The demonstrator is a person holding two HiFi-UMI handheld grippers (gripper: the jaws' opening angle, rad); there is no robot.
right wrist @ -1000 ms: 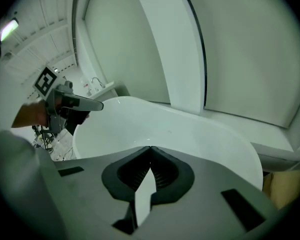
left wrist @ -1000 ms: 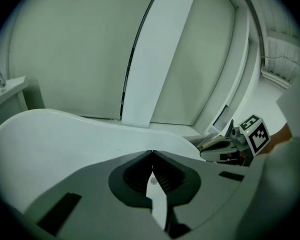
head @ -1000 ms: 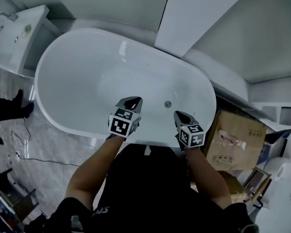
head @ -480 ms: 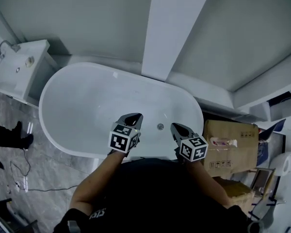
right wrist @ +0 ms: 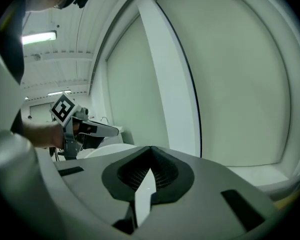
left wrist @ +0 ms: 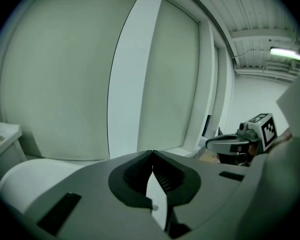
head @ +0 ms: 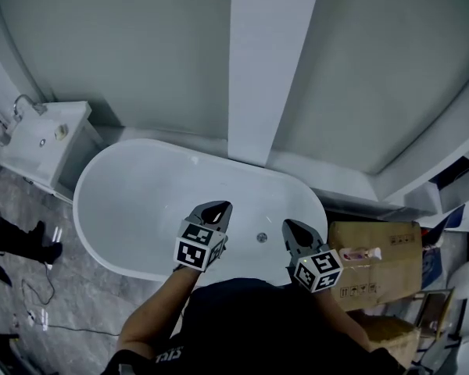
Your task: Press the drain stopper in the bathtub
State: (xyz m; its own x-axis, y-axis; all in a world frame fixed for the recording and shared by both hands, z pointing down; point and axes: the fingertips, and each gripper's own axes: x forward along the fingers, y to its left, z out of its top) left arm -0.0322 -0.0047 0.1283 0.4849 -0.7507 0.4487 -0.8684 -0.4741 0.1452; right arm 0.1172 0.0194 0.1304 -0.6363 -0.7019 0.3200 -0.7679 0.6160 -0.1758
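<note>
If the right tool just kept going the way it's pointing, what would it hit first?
Probably the grey-green wall, just left of the white pillar. The right tool seems aimed over the bathtub, with nothing nearer in line, though depth is hard to judge.

**Pale walls, grey floor**

A pale green wall point(head: 141, 53) is seen ahead, split by a white pillar point(head: 270, 69). Grey marbled floor point(head: 70, 287) is spread at the lower left. A white sink unit point(head: 43, 143) is set at the left, by the wall. A cardboard box point(head: 383, 248) is parked at the right. A strip light point(left wrist: 286, 53) is lit overhead.
</note>
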